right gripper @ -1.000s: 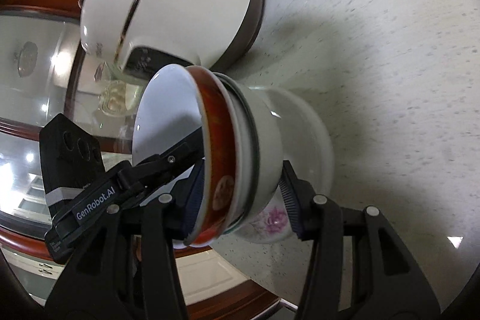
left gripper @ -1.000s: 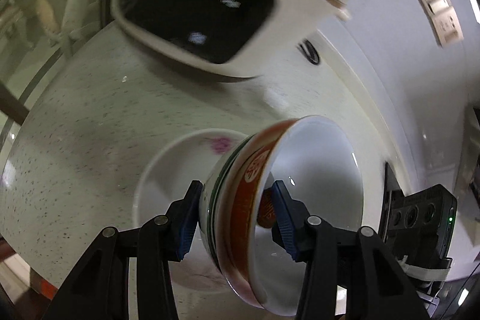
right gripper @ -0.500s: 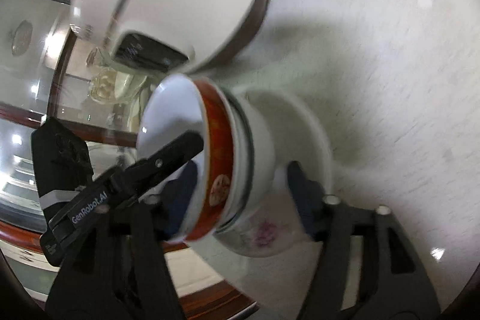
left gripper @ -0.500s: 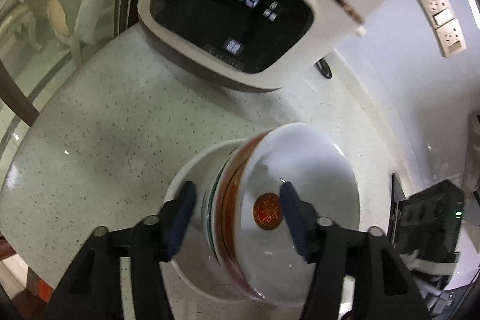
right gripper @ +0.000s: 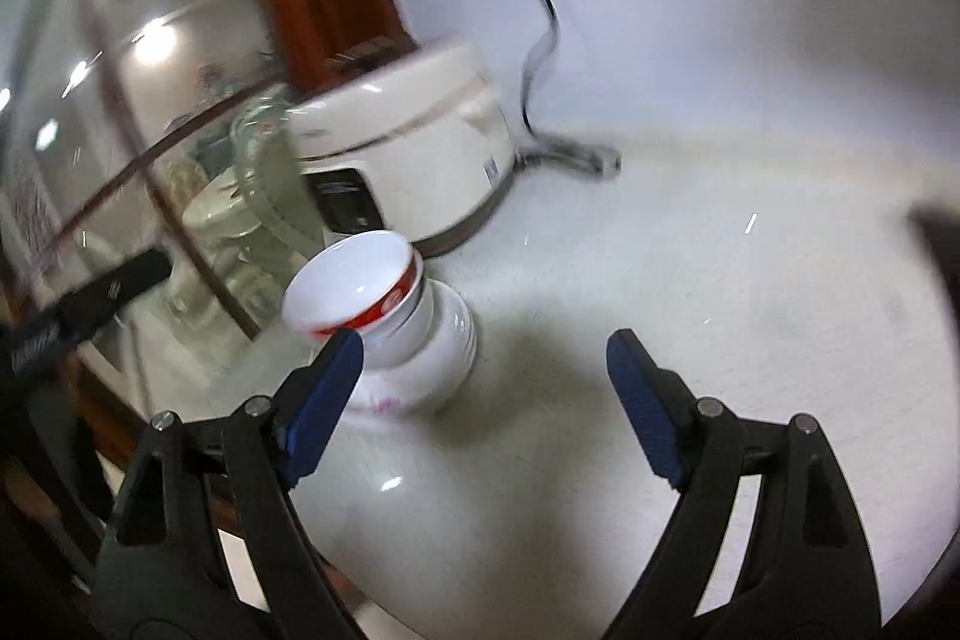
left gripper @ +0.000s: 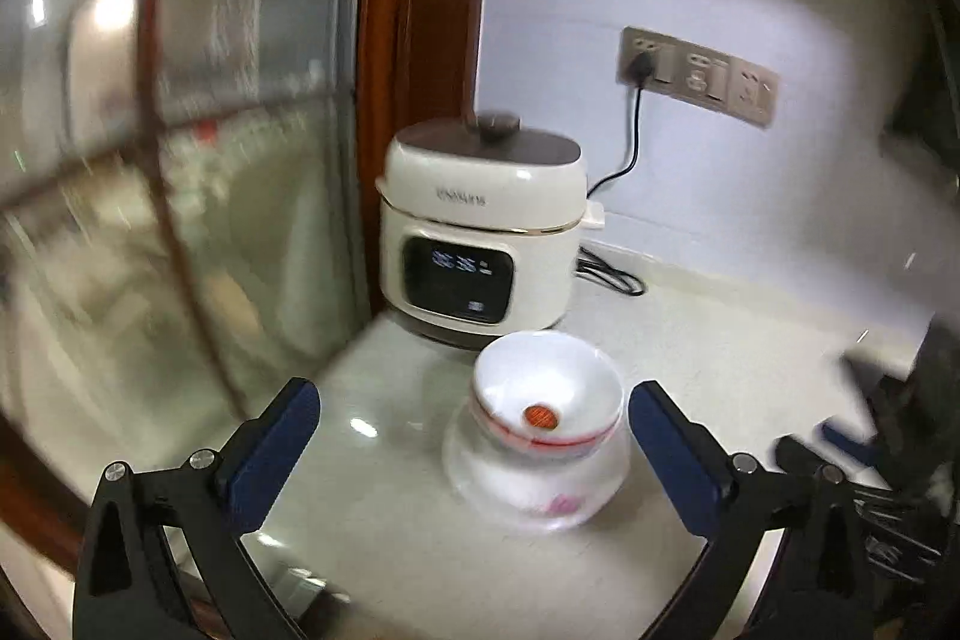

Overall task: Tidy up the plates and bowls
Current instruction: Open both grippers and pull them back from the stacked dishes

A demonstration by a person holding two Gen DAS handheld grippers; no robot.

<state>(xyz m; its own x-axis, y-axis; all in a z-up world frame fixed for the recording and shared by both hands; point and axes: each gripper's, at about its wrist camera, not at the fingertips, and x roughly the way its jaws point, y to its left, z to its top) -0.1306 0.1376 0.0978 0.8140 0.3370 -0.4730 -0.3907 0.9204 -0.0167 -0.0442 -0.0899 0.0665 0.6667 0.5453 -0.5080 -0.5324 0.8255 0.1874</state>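
Note:
A stack of bowls (left gripper: 543, 430) stands on the white speckled counter (left gripper: 720, 340) in front of the rice cooker. The top bowl (left gripper: 543, 391) is white inside with a red band and a red emblem. The bottom bowl (left gripper: 540, 490) is white with a pink flower. My left gripper (left gripper: 474, 418) is open and empty, drawn back from the stack. In the right wrist view the stack (right gripper: 384, 322) stands by my left finger, and my right gripper (right gripper: 480, 370) is open and empty.
A cream rice cooker (left gripper: 480, 232) with a lit display stands behind the stack, its cord (left gripper: 630, 148) plugged into a wall socket strip (left gripper: 696, 76). A glass cabinet door (left gripper: 150, 160) with a wooden frame is at the left. The other gripper's dark body (left gripper: 888, 430) is at the right.
Both grippers have opened and let go of the upper bowls, which now sit upright in the flowered bowl. Both grippers have pulled back and up from the stack.

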